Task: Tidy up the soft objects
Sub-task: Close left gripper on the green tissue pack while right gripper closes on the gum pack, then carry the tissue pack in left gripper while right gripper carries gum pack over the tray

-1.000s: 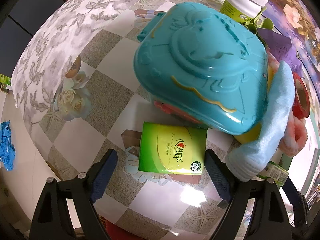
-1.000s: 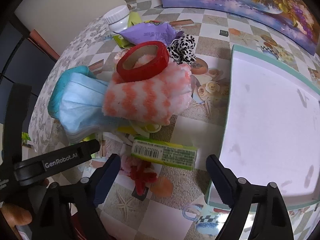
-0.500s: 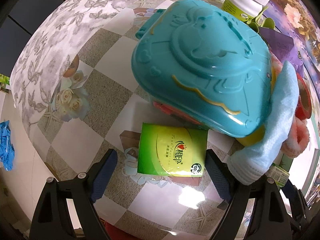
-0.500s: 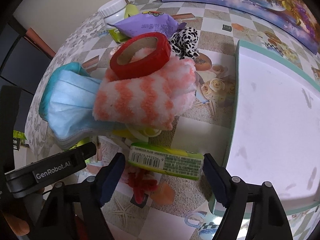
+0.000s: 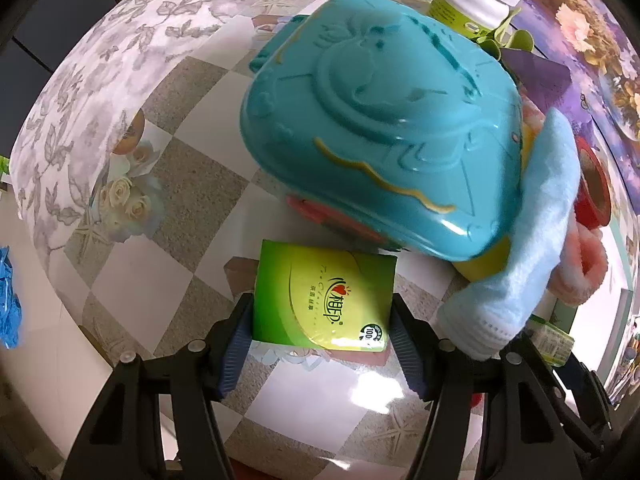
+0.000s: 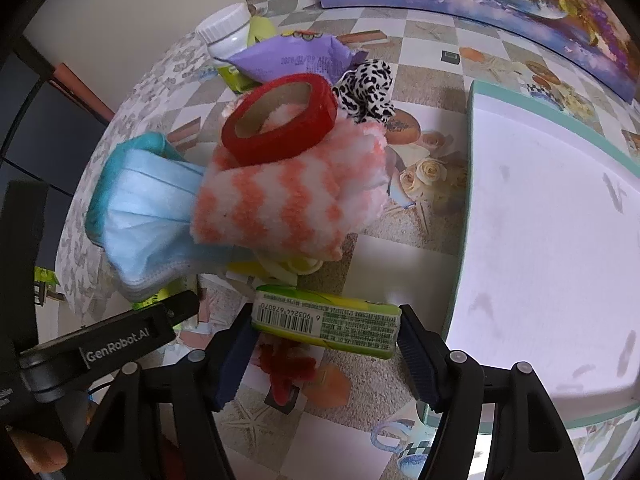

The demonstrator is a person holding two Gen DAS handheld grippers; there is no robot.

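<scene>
Left gripper (image 5: 322, 328): jaws closing, pads at both short sides of the flat green tissue pack (image 5: 322, 298); real pressure can't be judged. Pack lies face up on the checkered tablecloth (image 5: 160, 208), just below the teal toy case (image 5: 380, 140), long axis spanning the jaws.

Right gripper (image 6: 326, 334): jaws closing on the ends of a second green tissue pack (image 6: 326, 322), barcode edge toward the camera, long axis across the jaws, just below the pink striped cloth (image 6: 288, 196) and left of the white tray (image 6: 472, 120).
</scene>
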